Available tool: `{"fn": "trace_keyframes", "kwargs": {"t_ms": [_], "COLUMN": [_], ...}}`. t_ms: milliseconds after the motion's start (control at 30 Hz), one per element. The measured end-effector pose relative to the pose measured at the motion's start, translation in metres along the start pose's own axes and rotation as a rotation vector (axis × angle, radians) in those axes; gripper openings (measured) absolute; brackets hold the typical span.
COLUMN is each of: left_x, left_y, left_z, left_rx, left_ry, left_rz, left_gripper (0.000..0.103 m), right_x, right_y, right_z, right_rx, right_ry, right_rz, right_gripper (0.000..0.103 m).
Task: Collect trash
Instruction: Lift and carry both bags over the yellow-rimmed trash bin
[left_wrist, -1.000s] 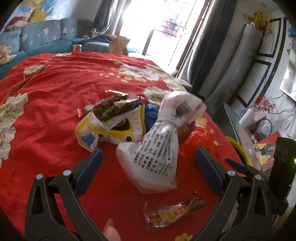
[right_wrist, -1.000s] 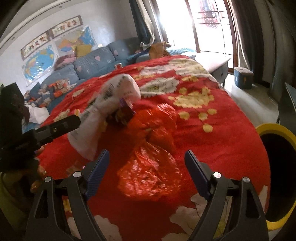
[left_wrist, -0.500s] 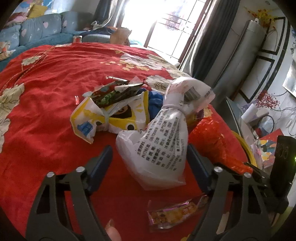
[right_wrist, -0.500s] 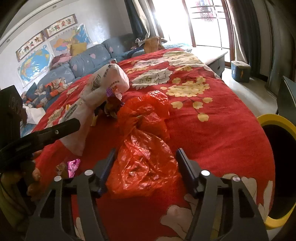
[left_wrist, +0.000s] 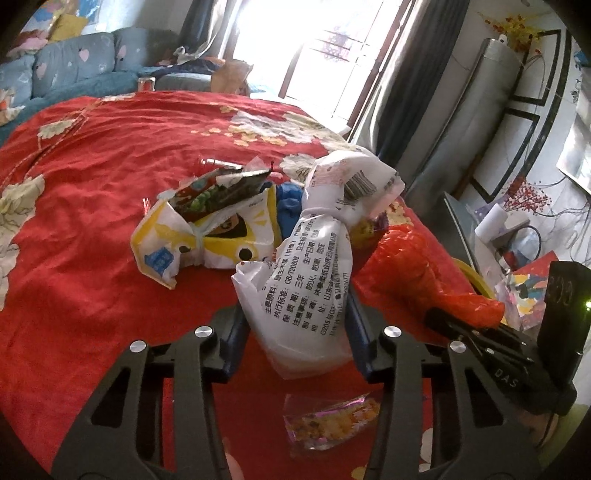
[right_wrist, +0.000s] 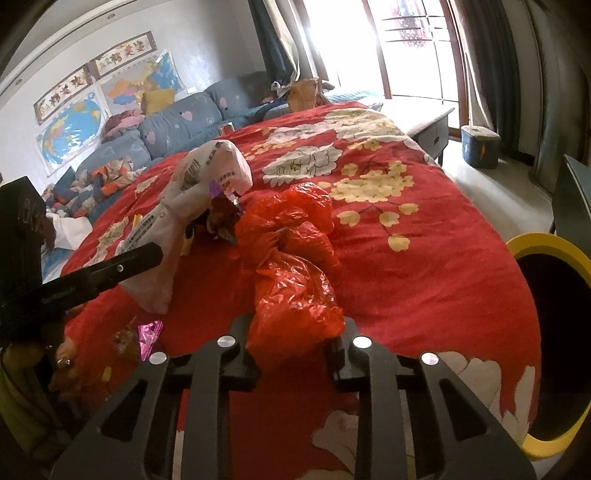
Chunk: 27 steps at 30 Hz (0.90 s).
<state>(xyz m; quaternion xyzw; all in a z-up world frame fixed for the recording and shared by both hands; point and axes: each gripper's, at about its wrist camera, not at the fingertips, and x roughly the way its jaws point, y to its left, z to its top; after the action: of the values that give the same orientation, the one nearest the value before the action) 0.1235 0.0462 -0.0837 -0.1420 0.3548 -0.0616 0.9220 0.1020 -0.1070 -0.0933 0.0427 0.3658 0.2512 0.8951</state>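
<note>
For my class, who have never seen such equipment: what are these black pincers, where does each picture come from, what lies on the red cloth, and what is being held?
No robot: a person holds a two-finger gripper in each hand, each carrying a forward-looking camera. In the left camera's picture, the left gripper has just been closing on a knotted white printed plastic bag. In the right's, the right gripper has just been closing on a crumpled red plastic bag. On the red flowered cloth also lie a yellow-and-white tied bag and a clear snack wrapper. A yellow-rimmed bin stands beside.
</note>
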Motion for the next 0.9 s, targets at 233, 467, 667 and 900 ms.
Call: {"fn": "trace_keyframes", "kwargs": {"t_ms": [233, 467, 667, 900], "left_x": [-0.015, -0.027, -0.033, -0.039], "left_y": [-0.003, -0.006, -0.014, -0.028], "left_z": [0.009, 0.016, 0.018, 0.018], "left_rx": [0.006, 0.005, 0.021, 0.045], "left_ry": [-0.059, -0.101, -0.117, -0.121], "left_rz": [-0.016, -0.033, -0.059, -0.098], "left_gripper": [0.036, 0.036, 0.036, 0.036], "right_x": [-0.012, -0.021, -0.031, -0.043], "right_y": [-0.001, -0.003, -0.008, -0.021], "right_z": [0.006, 0.011, 0.014, 0.022], "right_rx": [0.001, 0.003, 0.012, 0.033], "right_ry": [-0.042, -0.070, -0.099, -0.133], "right_rz": [-0.011, -0.019, -0.031, -0.051], "right_gripper": [0.020, 0.018, 0.018, 0.018]}}
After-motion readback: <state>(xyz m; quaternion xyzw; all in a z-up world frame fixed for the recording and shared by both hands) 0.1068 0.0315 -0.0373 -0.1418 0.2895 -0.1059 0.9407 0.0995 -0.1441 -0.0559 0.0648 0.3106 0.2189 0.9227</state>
